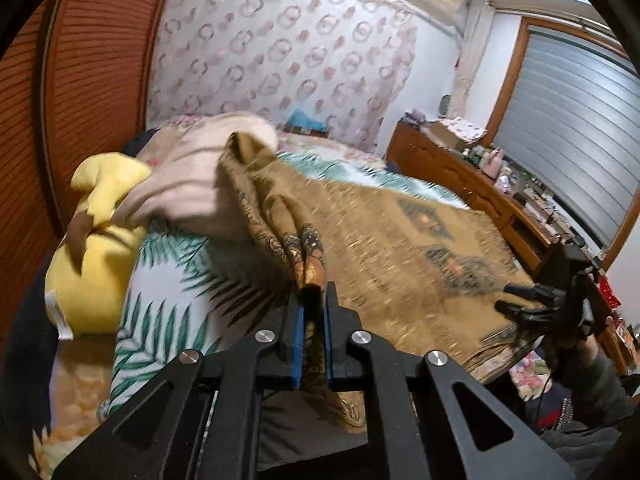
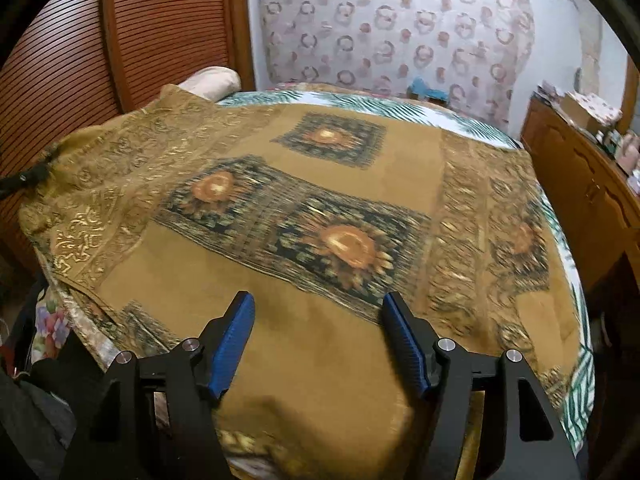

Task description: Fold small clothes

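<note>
A brown patterned cloth (image 2: 320, 208) with sunflower squares and gold borders lies spread over the bed. My left gripper (image 1: 314, 300) is shut on a bunched edge of this cloth (image 1: 304, 256) and lifts it off the bed at the left side. My right gripper (image 2: 318, 308) is open and empty, its blue pads wide apart just above the cloth's near part. The right gripper also shows in the left wrist view (image 1: 532, 304) at the cloth's right edge.
A yellow plush toy (image 1: 96, 240) and a beige pillow (image 1: 200, 184) lie at the bed's left. The leaf-print bedsheet (image 1: 160, 312) shows beneath. A wooden dresser (image 1: 480, 184) with clutter stands on the right, and a wooden slatted panel (image 2: 140, 32) on the left.
</note>
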